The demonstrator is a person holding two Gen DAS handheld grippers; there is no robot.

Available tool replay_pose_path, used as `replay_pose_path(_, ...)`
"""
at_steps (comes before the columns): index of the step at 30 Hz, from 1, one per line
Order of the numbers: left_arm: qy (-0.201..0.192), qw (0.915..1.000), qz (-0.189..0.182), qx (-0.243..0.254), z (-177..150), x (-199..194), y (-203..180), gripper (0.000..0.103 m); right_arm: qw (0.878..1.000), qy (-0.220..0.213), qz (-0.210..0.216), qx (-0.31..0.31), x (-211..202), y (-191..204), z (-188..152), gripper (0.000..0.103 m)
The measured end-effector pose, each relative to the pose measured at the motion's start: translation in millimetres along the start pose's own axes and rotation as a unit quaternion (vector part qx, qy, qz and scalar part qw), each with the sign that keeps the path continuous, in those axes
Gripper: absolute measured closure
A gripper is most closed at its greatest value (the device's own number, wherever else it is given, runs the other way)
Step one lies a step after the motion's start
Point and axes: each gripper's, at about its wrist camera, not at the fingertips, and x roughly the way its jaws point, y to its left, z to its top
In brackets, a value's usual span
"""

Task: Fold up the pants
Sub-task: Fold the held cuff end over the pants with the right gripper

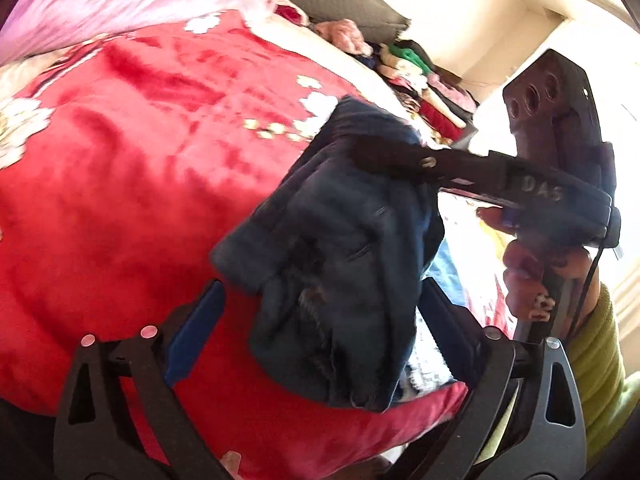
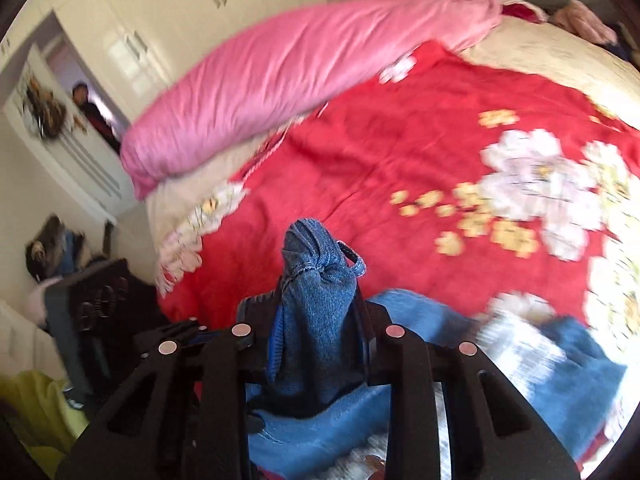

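Observation:
Dark blue denim pants (image 1: 344,264) hang bunched above a red flowered blanket (image 1: 140,184) on a bed. My right gripper (image 1: 384,156) comes in from the right in the left wrist view and is shut on the pants' upper edge, lifting them. In the right wrist view the right gripper (image 2: 318,304) pinches a bunched fold of the blue denim (image 2: 316,280), with more denim (image 2: 420,320) hanging below. My left gripper (image 1: 320,320) is open, its blue-padded fingers (image 1: 196,332) on either side of the hanging pants without closing on them.
A pink quilt (image 2: 288,80) lies rolled along the far side of the bed. A pile of folded clothes (image 1: 424,84) sits at the bed's far end. White wardrobe doors (image 2: 180,12) and a doorway with a person (image 2: 90,108) are at left.

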Motion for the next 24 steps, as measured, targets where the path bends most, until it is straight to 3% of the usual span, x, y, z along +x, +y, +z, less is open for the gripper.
replay_pose_path(6, 0.033, 0.9967, -0.070, 0.026, 9, 31, -50, 0.017, 0.997, -0.058, 0.020, 0.045, -57, -57, -21, 0.075)
replay_pose_path(10, 0.054, 0.9928, -0.093, 0.052, 4, 49, -82, 0.018, 0.990, -0.098, 0.012, 0.100, -87, -95, -49, 0.049)
replay_pose_path(15, 0.092, 0.9853, -0.108, 0.095, -15, 69, -116, 0.018, 0.975, -0.107, -0.095, 0.171, -126, -135, -101, 0.035)
replay_pose_path(19, 0.114, 0.9805, -0.103, 0.123, -32, 82, -132, 0.018, 0.961, -0.091, -0.175, 0.194, -141, -137, -134, 0.025)
replay_pose_path(24, 0.130, 0.9739, -0.091, 0.162, -53, 91, -150, 0.016, 0.957, -0.107, -0.164, 0.215, -143, -123, -153, 0.015)
